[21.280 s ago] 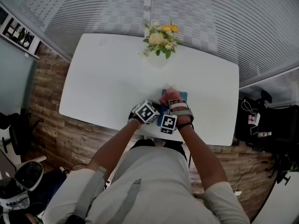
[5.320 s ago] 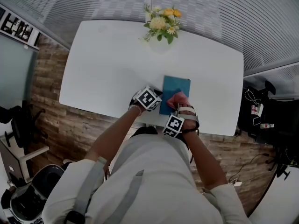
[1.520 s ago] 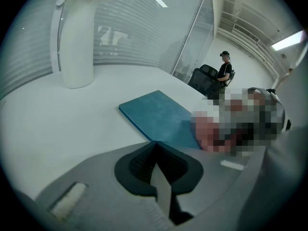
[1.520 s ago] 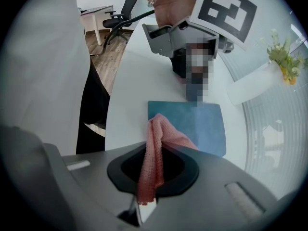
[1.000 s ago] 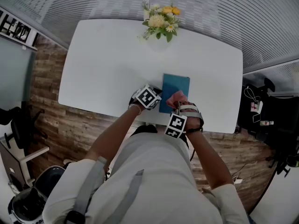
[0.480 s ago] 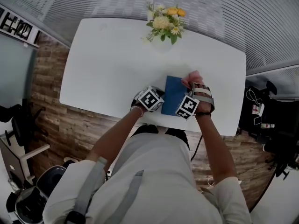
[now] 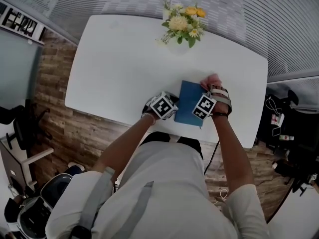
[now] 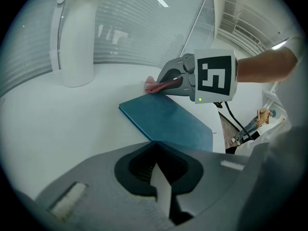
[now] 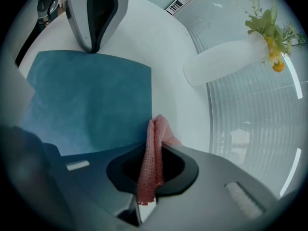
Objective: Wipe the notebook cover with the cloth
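A teal notebook [image 7: 188, 108] lies flat near the front edge of the white table [image 7: 119, 68]. My right gripper [image 9: 153, 150] is shut on a pink cloth [image 9: 155, 134]. The cloth hangs down at the notebook's [image 9: 91, 95] far right corner, touching its edge and the table beside it. In the left gripper view the cloth [image 8: 155, 85] shows beyond the notebook [image 8: 168, 121], under the right gripper [image 8: 171, 81]. My left gripper [image 8: 155, 170] is shut, with nothing seen between its jaws, and its tip rests against the notebook's left edge [image 9: 91, 52].
A white vase [image 8: 77, 37] of yellow flowers [image 7: 183, 23] stands at the back of the table, beyond the notebook. The table's front edge runs just behind both grippers, with wooden floor [image 7: 89, 133] below. Chairs and gear stand at the sides.
My right gripper has carried the cloth from the notebook's near right part up to its far right corner. The left gripper has stayed at the notebook's left edge.
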A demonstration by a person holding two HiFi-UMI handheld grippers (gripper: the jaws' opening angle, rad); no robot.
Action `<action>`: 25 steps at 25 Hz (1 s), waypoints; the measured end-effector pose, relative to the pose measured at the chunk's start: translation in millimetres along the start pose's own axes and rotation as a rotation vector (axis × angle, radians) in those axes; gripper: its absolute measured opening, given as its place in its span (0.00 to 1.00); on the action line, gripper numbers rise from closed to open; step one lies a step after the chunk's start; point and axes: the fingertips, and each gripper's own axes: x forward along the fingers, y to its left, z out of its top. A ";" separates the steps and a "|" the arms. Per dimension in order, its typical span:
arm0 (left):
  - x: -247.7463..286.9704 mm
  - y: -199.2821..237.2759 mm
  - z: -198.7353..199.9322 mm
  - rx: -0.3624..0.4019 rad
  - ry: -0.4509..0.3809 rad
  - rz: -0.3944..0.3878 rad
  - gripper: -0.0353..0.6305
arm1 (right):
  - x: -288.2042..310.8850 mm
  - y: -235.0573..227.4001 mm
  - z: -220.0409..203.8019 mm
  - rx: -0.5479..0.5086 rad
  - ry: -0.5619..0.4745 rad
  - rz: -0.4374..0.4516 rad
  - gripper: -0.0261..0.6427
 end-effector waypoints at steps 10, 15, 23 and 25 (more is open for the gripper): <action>0.2 -0.3 -2.4 -0.004 0.004 0.001 0.05 | -3.6 4.9 3.0 -0.071 0.028 -0.036 0.05; -1.6 -0.8 -1.7 -0.001 0.012 0.000 0.05 | -4.9 8.5 2.9 -0.063 0.020 -0.035 0.05; 1.9 0.9 -2.6 0.000 0.001 0.005 0.05 | -8.8 15.1 4.3 -0.064 0.015 -0.025 0.05; 5.3 -0.6 -4.3 -0.002 -0.003 -0.004 0.05 | -10.1 17.4 4.2 -0.063 0.014 -0.021 0.05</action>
